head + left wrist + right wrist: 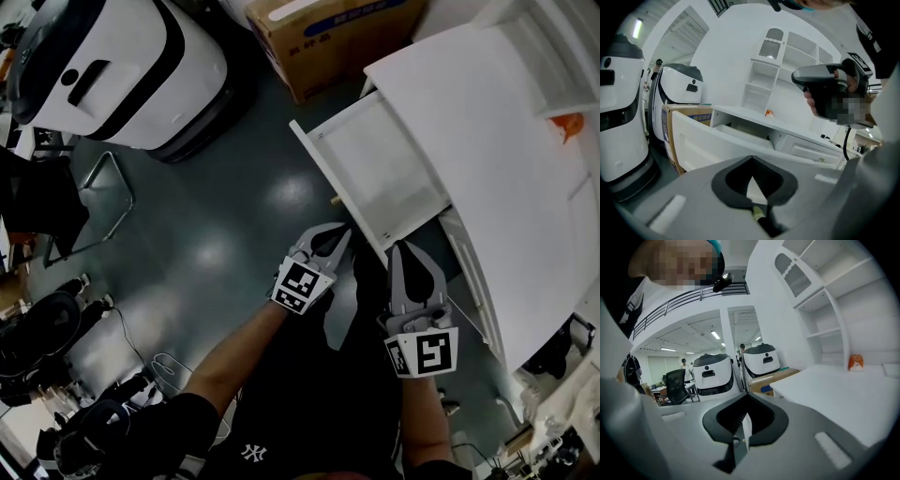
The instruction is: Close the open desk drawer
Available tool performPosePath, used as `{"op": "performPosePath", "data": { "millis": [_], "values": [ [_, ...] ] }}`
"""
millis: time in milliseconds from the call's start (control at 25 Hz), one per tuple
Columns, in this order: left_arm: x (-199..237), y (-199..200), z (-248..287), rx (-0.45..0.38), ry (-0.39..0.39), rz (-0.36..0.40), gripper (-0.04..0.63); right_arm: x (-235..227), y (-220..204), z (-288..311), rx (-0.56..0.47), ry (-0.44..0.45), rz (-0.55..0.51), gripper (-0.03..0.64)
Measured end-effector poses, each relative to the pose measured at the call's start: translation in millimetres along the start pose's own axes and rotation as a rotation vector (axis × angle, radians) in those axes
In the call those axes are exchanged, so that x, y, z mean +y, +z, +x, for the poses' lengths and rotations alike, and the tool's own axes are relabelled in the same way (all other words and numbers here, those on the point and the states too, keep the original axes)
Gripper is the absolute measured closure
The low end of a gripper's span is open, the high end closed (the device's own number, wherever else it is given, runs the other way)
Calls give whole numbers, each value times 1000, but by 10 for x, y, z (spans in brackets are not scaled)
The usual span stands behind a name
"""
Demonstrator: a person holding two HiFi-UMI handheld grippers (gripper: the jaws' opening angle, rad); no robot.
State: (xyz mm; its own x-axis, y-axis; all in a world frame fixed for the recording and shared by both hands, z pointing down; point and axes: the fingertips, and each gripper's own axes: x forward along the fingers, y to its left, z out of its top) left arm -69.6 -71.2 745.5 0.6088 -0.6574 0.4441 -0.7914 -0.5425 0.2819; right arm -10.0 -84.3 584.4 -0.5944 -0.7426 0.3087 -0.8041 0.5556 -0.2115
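1. Left gripper [339,236]: jaws closed tip to tip with nothing between them, as its own view confirms [751,160]. It sits just beside the drawer front; contact cannot be confirmed.
2. Right gripper [397,251]: jaws likewise closed and empty [746,398], near the drawer's near corner, at the desk edge.
3. Drawer [380,164]: pulled well out of the desk [497,141] toward the floor side. No contents are visible. It is a shallow white tray with a flat front panel [712,145].
4. Knob [335,200]: a small, pale brown projection on the outer face of the front.
5. Handling, judged: smooth painted board, rigid and probably light, so it should slide readily. No grasp is needed. A flat push on the front near the knob, square to the travel, should do; an off-centre push may skew the drawer and jam it.
6. Surroundings: glossy dark floor [216,244], a cardboard box [328,37] beyond the drawer, and a rounded white machine [112,66] well apart.
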Motion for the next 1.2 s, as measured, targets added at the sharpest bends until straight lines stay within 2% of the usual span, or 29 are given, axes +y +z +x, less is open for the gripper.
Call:
{"op": "performPosePath", "data": {
  "millis": [280, 520, 920, 1200],
  "values": [
    [-9, -51, 216, 8, -42, 3, 595, -259, -176, 40, 13, -46, 16, 595],
    [-27, 35, 362, 1, -47, 10, 595, -596, -241, 9, 17, -93, 24, 595],
    [-80, 155, 669, -3, -60, 34, 594, -889, -314, 13, 16, -112, 25, 595],
    [-103, 335, 915, -9, -60, 14, 595, -1103, -268, 34, 11, -138, 29, 595]
  ]
}}
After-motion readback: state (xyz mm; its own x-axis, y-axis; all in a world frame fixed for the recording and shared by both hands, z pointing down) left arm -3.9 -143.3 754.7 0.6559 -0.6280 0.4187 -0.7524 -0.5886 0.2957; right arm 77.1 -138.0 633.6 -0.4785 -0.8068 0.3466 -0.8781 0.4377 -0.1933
